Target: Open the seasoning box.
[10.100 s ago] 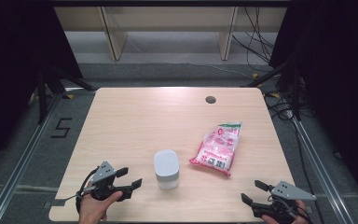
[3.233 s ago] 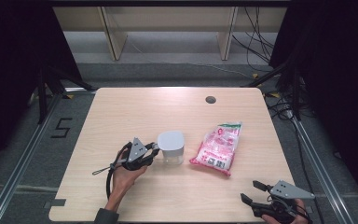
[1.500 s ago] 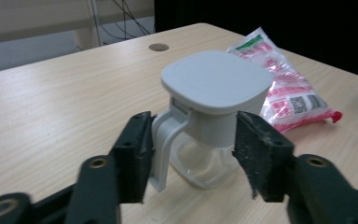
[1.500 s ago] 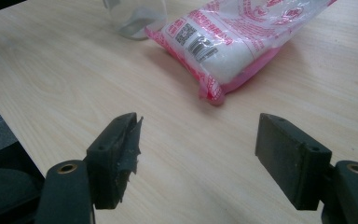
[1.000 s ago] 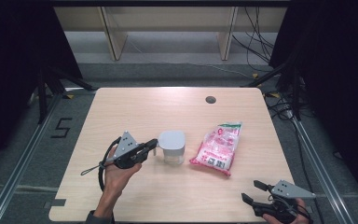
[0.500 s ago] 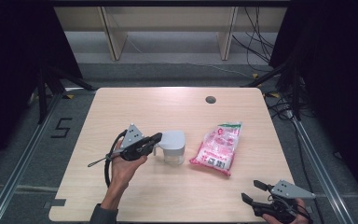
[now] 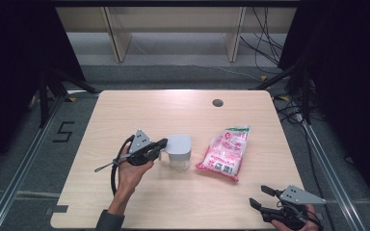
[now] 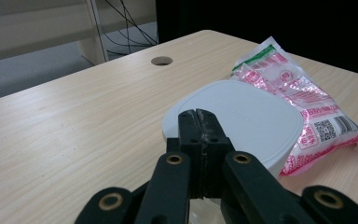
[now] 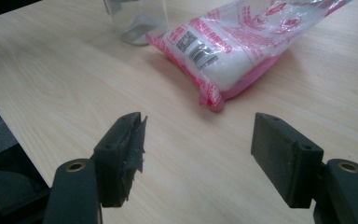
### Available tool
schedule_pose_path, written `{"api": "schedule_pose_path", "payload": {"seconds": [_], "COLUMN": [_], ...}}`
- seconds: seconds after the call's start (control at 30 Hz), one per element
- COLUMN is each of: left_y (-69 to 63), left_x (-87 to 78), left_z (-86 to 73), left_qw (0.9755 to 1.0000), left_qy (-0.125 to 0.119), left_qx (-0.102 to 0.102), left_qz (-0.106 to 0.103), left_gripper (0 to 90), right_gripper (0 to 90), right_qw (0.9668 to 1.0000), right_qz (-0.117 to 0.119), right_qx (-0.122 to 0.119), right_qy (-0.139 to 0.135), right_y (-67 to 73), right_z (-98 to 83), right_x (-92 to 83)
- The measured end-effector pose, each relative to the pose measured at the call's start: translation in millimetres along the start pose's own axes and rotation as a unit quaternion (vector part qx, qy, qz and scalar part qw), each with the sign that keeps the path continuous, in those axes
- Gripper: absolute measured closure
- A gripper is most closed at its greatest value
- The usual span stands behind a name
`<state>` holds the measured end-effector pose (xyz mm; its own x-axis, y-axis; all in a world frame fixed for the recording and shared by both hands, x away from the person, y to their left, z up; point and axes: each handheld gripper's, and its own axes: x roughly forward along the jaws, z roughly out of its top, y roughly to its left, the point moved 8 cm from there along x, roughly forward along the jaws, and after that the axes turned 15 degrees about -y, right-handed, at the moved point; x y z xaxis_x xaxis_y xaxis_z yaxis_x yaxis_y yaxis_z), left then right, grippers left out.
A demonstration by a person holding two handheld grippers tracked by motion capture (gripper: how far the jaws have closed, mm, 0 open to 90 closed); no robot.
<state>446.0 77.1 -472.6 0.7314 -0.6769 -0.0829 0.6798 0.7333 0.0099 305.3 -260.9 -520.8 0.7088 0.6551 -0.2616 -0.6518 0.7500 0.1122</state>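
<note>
A clear container (image 7: pixel 179 161) with a white lid (image 7: pixel 179 143) stands at the table's middle. My left gripper (image 7: pixel 164 143) is shut, and its joined tips lie over the lid's (image 8: pixel 242 121) near edge. Whether the left gripper (image 8: pixel 198 114) touches the lid I cannot tell. A pink and white packet (image 7: pixel 224 153) lies just right of the container. My right gripper (image 7: pixel 261 197) rests at the front right edge of the table, apart from the packet (image 9: pixel 242 42). The right gripper (image 9: pixel 198 158) is open; its jaws have just been closing slightly, with only bare table between them.
A round cable hole (image 7: pixel 217 102) sits near the table's (image 7: pixel 139 110) far edge. Dark stands and cables surround the table on the floor. Bare wood stretches across the far half and the left side.
My left gripper has shifted right and slightly down, bringing its shut tips from beside the container onto the lid's edge. The right hand has stayed where it was.
</note>
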Motion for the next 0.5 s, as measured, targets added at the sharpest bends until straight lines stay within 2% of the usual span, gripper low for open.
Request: {"api": "schedule_pose_path", "payload": {"seconds": [0.03,0.07,0.1,0.17,0.2,0.23,0.27,0.3,0.33,0.37,0.4,0.43,0.47,0.5], "left_y": [0.2,0.3,1.2,1.6,0.1,1.5,1.5,0.6,1.5,3.0,4.3,4.3,3.1,1.7], "left_x": [0.1,0.3,0.3,0.2,1.5,-0.1,-0.1,0.3,0.1,-0.4,-0.5,-0.5,-0.7,0.4], "left_z": [-0.4,-0.5,-0.4,-0.4,0.2,-0.8,-0.8,-0.9,-1.3,-1.6,-1.6,-1.6,-1.7,-1.0], "left_qw": [0.9999,0.9998,0.9998,0.9998,0.9996,0.9998,0.9998,0.9993,0.9990,0.9992,0.9994,0.9994,0.9993,0.9989], "left_qy": [-0.006,-0.007,-0.008,-0.008,-0.015,-0.007,-0.007,-0.016,-0.018,-0.018,-0.017,-0.017,-0.016,-0.020], "left_qx": [-0.009,-0.017,-0.017,-0.015,-0.024,-0.014,-0.014,-0.035,-0.040,-0.034,-0.028,-0.028,-0.033,-0.042], "left_qz": [-0.003,-0.003,-0.006,-0.008,-0.005,-0.009,-0.009,-0.004,-0.005,-0.010,-0.012,-0.012,-0.010,-0.008], "left_gripper": [89.5,89.5,89.6,89.6,89.5,89.5,89.5,89.5,89.6,89.5,89.5,89.5,89.5,89.5], "right_gripper": [34.8,34.7,34.5,32.3,31.1,29.8,27.8,27.1,27.5,27.5,28.3,28.3,34.3,38.3], "right_qw": [1.0000,0.9999,0.9999,0.9998,0.9994,0.9994,0.9986,0.9982,0.9962,0.9965,0.9951,0.9951,0.9952,0.9944], "right_qz": [0.005,-0.002,-0.002,0.001,0.006,0.009,0.009,0.010,0.016,0.025,0.026,0.026,0.035,0.039], "right_qx": [-0.001,0.008,0.012,-0.013,-0.024,-0.023,-0.038,-0.044,-0.070,-0.062,-0.078,-0.078,-0.075,-0.084], "right_qy": [-0.006,-0.006,0.002,-0.017,-0.024,-0.024,-0.035,-0.039,-0.049,-0.049,-0.056,-0.056,-0.052,-0.052], "right_y": [-0.9,0.7,2.1,-0.2,-0.8,2.3,1.2,2.3,0.4,3.5,3.2,3.2,8.4,8.7], "right_z": [2.0,3.5,4.8,12.5,16.9,21.5,27.0,32.0,38.0,41.3,45.1,45.1,50.6,53.2], "right_x": [3.0,2.0,2.1,8.4,12.3,15.2,20.6,25.9,32.9,40.2,46.3,46.3,63.4,71.9]}}
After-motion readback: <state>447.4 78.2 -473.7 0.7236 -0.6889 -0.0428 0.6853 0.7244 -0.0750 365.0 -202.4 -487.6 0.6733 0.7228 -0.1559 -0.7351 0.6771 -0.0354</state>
